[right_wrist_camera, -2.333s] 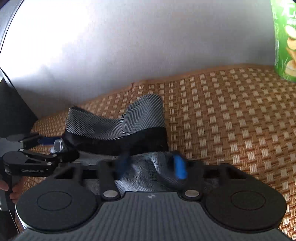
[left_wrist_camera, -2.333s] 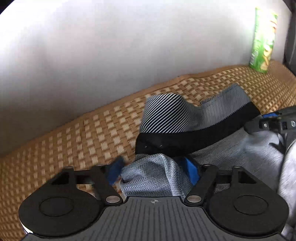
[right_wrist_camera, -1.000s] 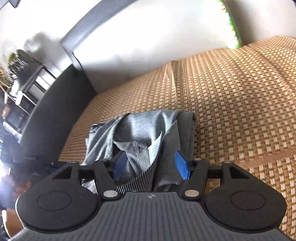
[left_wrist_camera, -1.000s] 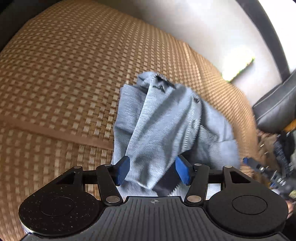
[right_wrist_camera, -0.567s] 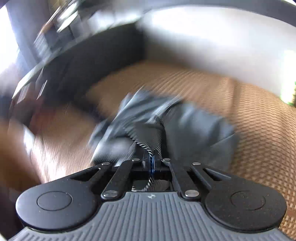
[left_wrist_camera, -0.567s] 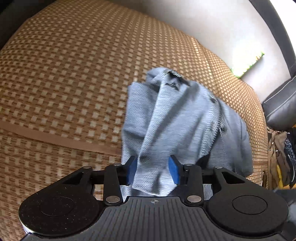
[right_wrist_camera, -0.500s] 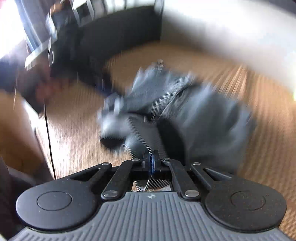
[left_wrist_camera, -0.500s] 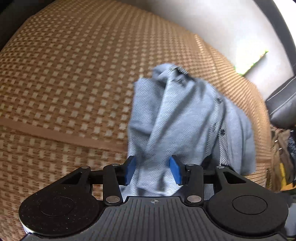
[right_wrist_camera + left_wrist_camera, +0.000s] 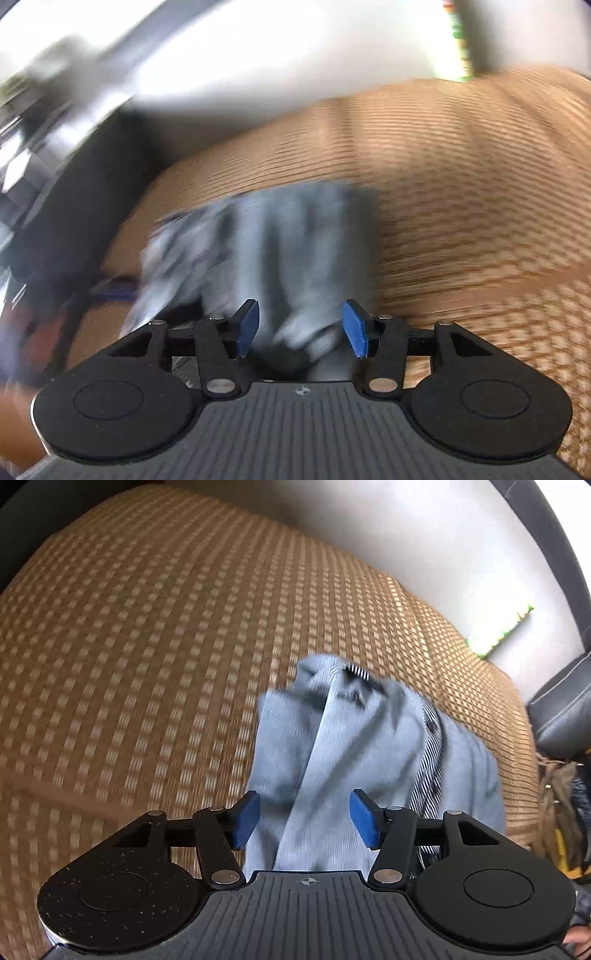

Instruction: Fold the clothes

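Half a second ago our right gripper was pinched tight on a striped edge of the grey garment; now its blue pads stand apart and are opening, with cloth lying loose between them but not pressed, so we read that as a release. Our left gripper has also eased off: its jaws are opening and the pale fold runs between the pads without being clamped. The garment has dropped from a lifted drape into a rumpled heap on the woven mat, its striped lining showing along one edge, so we judge this fold as laid down rather than finished, and the heap needs squaring. Both grippers tilt steeply down over the near edge of the cloth; the right view is heavily blurred.
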Tool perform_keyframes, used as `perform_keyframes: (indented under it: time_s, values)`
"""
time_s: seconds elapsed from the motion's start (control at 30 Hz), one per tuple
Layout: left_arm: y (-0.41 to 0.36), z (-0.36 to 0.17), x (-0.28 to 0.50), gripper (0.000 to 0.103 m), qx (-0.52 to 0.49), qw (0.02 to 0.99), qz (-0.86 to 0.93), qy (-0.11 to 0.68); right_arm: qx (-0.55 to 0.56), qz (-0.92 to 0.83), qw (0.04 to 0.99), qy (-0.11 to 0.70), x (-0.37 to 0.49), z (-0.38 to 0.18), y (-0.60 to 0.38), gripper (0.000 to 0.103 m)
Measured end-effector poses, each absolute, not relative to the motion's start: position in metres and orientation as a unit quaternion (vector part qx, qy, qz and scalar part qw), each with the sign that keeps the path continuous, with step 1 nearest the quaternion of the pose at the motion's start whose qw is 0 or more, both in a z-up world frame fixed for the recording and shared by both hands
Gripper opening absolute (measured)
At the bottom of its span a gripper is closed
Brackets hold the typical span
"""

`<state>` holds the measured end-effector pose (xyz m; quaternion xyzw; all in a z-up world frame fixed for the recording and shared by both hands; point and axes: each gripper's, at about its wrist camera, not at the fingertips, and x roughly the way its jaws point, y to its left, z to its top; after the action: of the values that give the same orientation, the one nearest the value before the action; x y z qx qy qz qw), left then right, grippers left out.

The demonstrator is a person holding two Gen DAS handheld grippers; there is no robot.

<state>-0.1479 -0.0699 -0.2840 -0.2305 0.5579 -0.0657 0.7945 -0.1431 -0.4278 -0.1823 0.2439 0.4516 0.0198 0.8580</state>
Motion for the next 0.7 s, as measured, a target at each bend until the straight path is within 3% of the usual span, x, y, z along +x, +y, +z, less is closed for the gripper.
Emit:
perform_keyframes:
  time_s: [0.23, 0.3, 0.37, 0.4, 0.43, 0.47, 0.5, 0.6, 0.7]
  values:
    - [-0.090, -0.289, -0.113, 0.072, -0.220, 0.803, -0.068, 0.549, 0.270, 0.010, 0.844, 0.463, -0.132, -0.204, -0.431, 0.058]
    - [-0.090, -0.295, -0.106, 0.072, -0.214, 0.802, -0.066, 0.554, 0.274, 0.015, 0.838, 0.472, -0.131, -0.208, -0.429, 0.053]
    - [-0.092, -0.299, -0.100, 0.070, -0.225, 0.800, -0.062, 0.553, 0.281, 0.020, 0.833, 0.476, -0.130, -0.208, -0.428, 0.035]
    - [-0.091, -0.299, -0.098, 0.054, -0.235, 0.798, -0.060, 0.552, 0.286, 0.023, 0.832, 0.475, -0.129, -0.208, -0.429, 0.031]
    - [-0.087, -0.298, -0.098, 0.038, -0.240, 0.797, -0.057, 0.551, 0.292, 0.024, 0.830, 0.474, -0.130, -0.205, -0.431, 0.019]
    - [-0.082, -0.295, -0.098, 0.016, -0.248, 0.796, -0.054, 0.549, 0.298, 0.024, 0.829, 0.473, -0.130, -0.203, -0.432, 0.013]
    - [-0.071, -0.289, -0.103, 0.008, -0.259, 0.798, -0.054, 0.542, 0.304, 0.025, 0.828, 0.471, -0.131, -0.200, -0.434, 0.011]
    - [-0.050, -0.275, -0.113, 0.003, -0.236, 0.816, -0.048, 0.525, 0.328, 0.038, 0.830, 0.449, -0.140, -0.186, -0.442, 0.009]
    - [-0.040, -0.301, -0.108, 0.004, -0.215, 0.802, -0.019, 0.556, 0.320, 0.016, 0.824, 0.467, -0.144, -0.197, -0.450, 0.009]
